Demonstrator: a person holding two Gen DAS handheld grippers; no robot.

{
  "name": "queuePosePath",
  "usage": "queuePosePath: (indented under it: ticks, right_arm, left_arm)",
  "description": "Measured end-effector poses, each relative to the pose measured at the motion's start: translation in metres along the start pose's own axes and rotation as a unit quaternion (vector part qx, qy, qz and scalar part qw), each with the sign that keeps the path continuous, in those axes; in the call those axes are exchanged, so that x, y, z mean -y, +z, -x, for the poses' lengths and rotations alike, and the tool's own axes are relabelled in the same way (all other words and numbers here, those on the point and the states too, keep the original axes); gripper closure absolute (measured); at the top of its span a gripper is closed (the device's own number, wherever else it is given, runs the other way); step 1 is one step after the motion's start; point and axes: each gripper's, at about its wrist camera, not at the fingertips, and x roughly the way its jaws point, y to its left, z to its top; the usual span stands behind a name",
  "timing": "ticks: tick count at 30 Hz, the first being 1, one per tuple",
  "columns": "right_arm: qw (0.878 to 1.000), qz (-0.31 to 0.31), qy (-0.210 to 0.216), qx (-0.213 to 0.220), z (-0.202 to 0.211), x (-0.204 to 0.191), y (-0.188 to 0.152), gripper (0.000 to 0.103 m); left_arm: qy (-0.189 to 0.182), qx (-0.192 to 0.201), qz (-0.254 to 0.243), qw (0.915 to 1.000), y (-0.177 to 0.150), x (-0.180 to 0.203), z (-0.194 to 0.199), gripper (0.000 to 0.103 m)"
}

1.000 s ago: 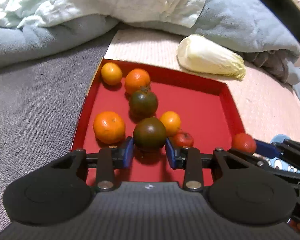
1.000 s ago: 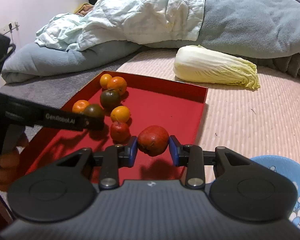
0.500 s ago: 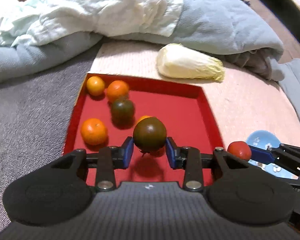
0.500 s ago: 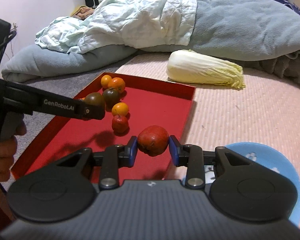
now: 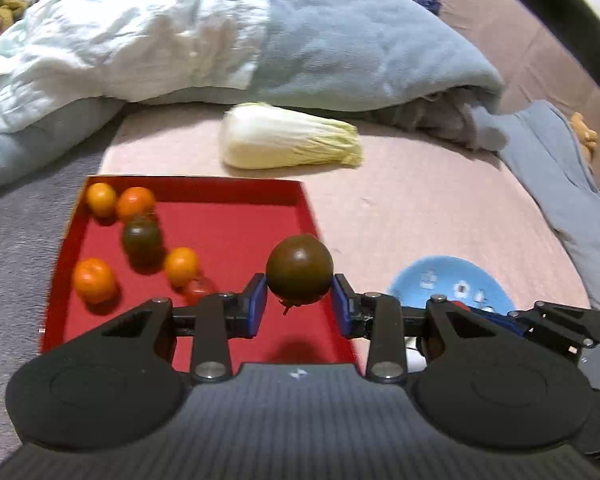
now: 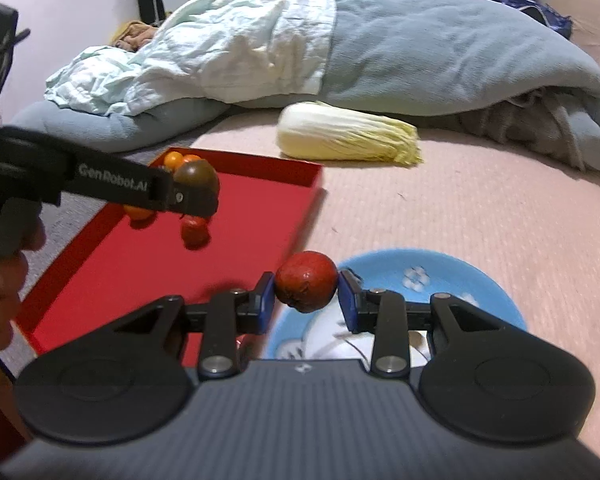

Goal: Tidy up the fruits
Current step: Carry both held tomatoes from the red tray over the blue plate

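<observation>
— What's in the containers?

— I see the red tray (image 5: 228, 216) holding four oranges (image 5: 94, 280), a dark tomato (image 5: 141, 236) and a small red tomato (image 5: 198, 288). The blue bowl (image 6: 452, 268) sits just right of it, near me.

— And the grippers?

— My left gripper (image 5: 300, 300) is clamped on a dark green tomato (image 5: 300, 270) above the tray's right edge. My right gripper (image 6: 306, 298) pinches a red tomato (image 6: 306, 286) over the bowl's left rim.

We see our left gripper (image 5: 299, 304) clamping a dark tomato (image 5: 299, 269) above the red tray's (image 5: 236, 216) right edge. Oranges (image 5: 93, 280) sit at ten o'clock, a blue bowl (image 5: 448, 280) at three, a cabbage (image 5: 288, 137) at twelve.
</observation>
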Motion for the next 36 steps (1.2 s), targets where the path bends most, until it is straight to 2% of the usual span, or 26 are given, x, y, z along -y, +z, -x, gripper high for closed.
queuePosePath:
  ticks: [9, 16, 24, 36]
  right_arm:
    - [0.999, -0.024, -0.041, -0.012, 0.019, 0.039, -0.030, 0.066]
    - [0.996, -0.033, -0.075, -0.030, 0.021, 0.066, -0.057, 0.066]
    - [0.995, -0.021, -0.085, -0.046, 0.011, 0.076, -0.077, 0.066]
    - [0.995, 0.018, -0.096, -0.035, 0.003, 0.073, -0.085, 0.066]
  left_arm:
    - [-0.036, -0.022, -0.040, 0.9983, -0.015, 0.052, -0.020, 0.063]
    - [-0.065, -0.050, -0.079, 0.9935, -0.035, 0.086, -0.041, 0.063]
    - [-0.060, -0.088, -0.131, 0.9857, -0.064, 0.103, -0.069, 0.062]
    - [-0.051, -0.087, -0.146, 0.9840, -0.067, 0.103, -0.078, 0.062]
